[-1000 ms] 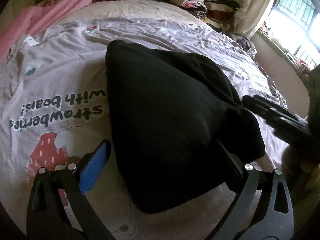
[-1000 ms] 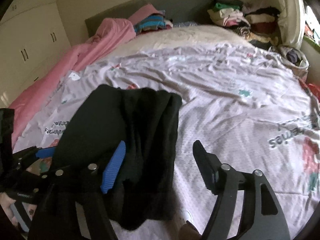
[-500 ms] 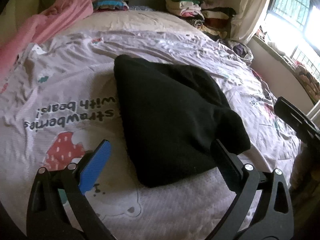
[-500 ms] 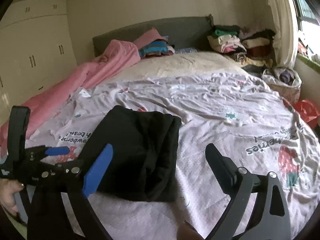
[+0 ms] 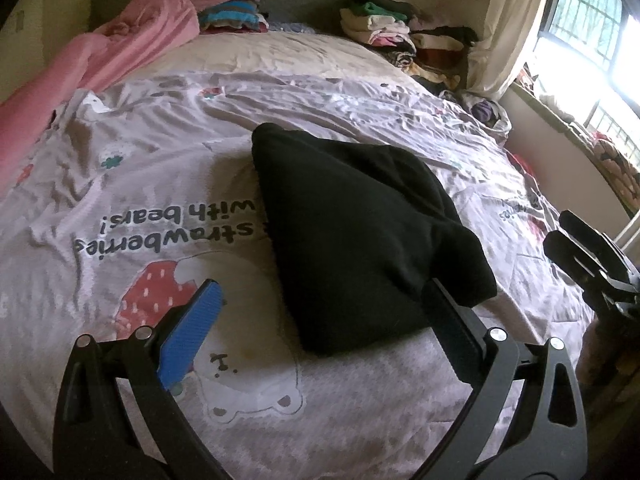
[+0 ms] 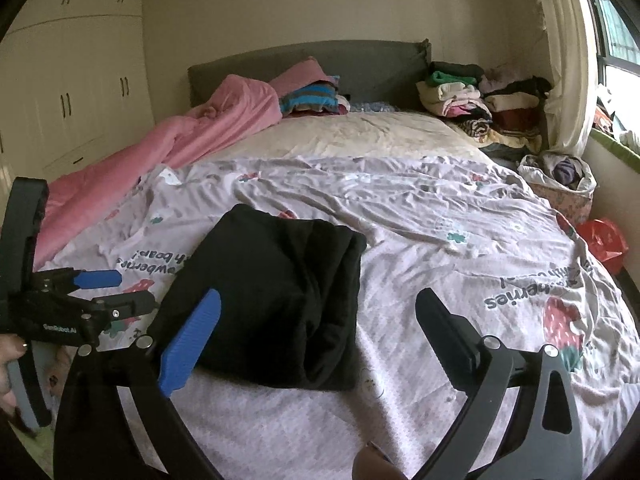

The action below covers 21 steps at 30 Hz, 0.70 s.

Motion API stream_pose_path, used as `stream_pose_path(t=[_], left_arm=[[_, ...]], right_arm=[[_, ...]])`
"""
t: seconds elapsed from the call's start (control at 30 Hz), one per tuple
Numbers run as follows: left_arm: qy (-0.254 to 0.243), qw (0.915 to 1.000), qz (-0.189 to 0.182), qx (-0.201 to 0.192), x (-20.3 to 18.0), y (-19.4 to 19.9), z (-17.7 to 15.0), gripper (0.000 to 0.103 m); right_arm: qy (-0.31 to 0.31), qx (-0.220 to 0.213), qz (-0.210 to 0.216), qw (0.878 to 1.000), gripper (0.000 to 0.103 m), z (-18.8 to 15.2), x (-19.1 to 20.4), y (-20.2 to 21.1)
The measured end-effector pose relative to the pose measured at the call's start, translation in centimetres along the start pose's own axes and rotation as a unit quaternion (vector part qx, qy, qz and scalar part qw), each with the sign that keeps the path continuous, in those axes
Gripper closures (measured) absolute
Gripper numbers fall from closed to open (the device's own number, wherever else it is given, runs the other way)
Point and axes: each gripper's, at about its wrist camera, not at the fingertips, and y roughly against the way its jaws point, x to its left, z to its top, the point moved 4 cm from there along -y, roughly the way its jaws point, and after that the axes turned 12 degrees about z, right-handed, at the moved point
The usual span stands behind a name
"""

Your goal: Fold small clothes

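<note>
black folded garment (image 6: 276, 300) on bedsheet (image 6: 440, 240); its type seems unclear.

Pink blanket (image 6: 168, 148) along bed's left; white wardrobe (image 6: 72, 92); possibly laundry basket (image 6: 560, 184).

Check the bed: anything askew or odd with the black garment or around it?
Nothing is spilled or damaged. The black garment lies folded on the sheet, but unevenly: it tapers to a corner in the left view, and layered edges bunch on its right side. Both grippers are open and hold nothing.
</note>
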Motion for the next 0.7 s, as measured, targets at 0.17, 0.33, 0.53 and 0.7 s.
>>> stream_pose_path(t=[0.17, 0.33, 0.53, 0.7], left_arm=[[0.006, 0.9999, 0.005, -0.014, 0.6, 1.1, -0.2, 0.010], [0.003, 0.9994, 0.012, -0.032, 1.0, 2.7, -1.0, 0.010], [-0.001, 0.9988, 0.016, -0.047, 1.6, 4.3, -2.3, 0.010], [-0.008, 0.9982, 0.017, -0.057, 1.9, 5.4, -3.7, 0.010]], right_arm=[[0.005, -0.010, -0.006, 1.000, 0.005, -0.2, 0.7, 0.9], [0.008, -0.024, -0.012, 1.000, 0.005, -0.8, 2.0, 2.4], [0.016, -0.047, -0.020, 0.999, 0.005, -1.8, 3.7, 4.1], [0.027, -0.052, -0.027, 0.998, 0.004, -3.0, 5.2, 5.2]])
